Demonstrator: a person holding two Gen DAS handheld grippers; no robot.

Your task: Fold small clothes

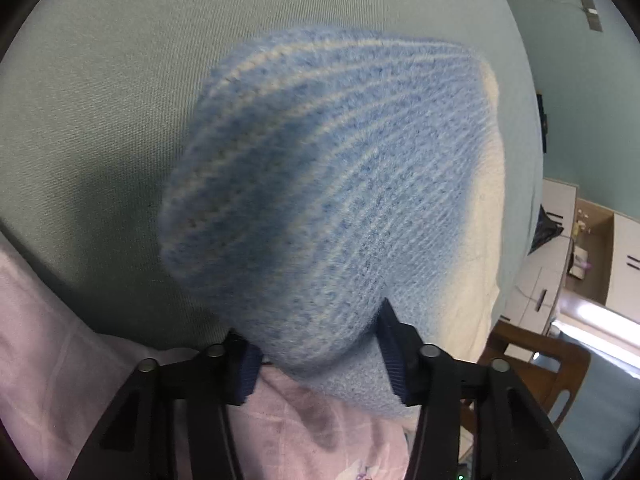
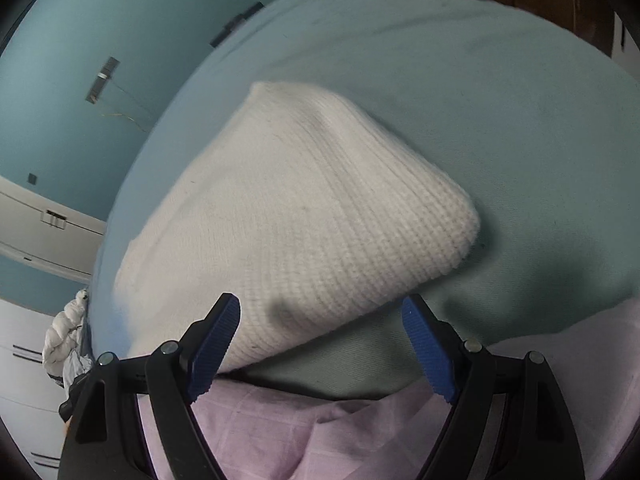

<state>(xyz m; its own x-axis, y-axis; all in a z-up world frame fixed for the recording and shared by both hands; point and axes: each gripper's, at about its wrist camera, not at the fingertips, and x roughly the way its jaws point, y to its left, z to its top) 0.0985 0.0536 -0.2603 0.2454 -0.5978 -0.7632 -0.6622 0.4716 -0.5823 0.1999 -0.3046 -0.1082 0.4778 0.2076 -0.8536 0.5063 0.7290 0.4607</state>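
1. Knitted garment [image 1: 332, 184], blue ribbed on one side and cream [image 2: 288, 216] on the other, lying on the pale green cloth surface [image 1: 100, 92], near edge close to a pink fabric [image 2: 280, 432] below.
2. Left gripper [image 1: 320, 354]: jaws half closed around the blue near edge, pads against the knit on both sides; looks like a grip, though blurred.
3. Right gripper [image 2: 320, 344]: jaws wide open; left pad over the cream edge, right pad clear of it over the green cloth; nothing held.
4. To do well: close right jaws on the cream corner, take all layers, lift both corners evenly, avoid catching the pink fabric.
5. Containers: none visible near the garment.
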